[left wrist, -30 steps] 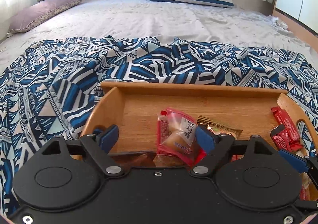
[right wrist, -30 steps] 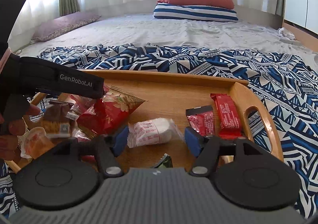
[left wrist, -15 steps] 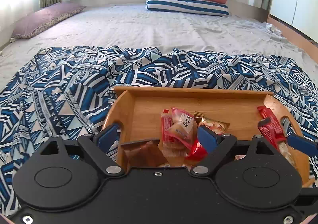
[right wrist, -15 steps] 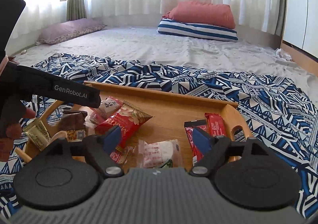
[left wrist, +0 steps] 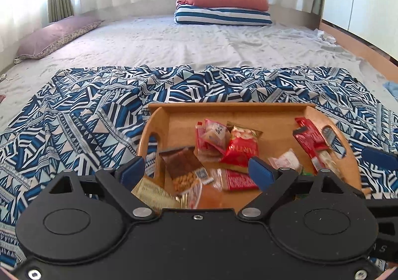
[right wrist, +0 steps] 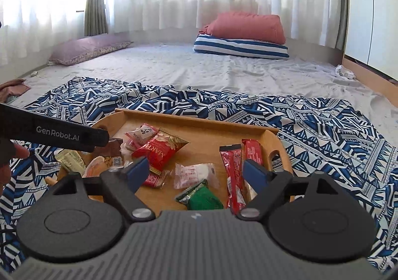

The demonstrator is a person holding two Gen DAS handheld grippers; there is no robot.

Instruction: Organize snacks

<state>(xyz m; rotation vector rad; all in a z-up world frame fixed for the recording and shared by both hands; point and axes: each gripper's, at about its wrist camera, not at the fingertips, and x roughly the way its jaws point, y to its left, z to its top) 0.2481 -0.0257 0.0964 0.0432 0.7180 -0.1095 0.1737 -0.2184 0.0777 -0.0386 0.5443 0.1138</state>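
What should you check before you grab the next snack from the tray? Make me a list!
1. Left gripper is empty: ok, nothing sits between its fingers.
2. Right gripper is empty: ok, its fingers are opening and hold nothing.
3. Wooden tray rests on the patterned blanket: ok.
4. Snacks are inside the tray: mostly ok, but a yellow-green packet hangs over the left rim.
5. Green packet is free to pick: ok, it lies alone on the tray floor.
6. Big red bag is free to pick: not ok, it overlaps smaller packets in a pile.
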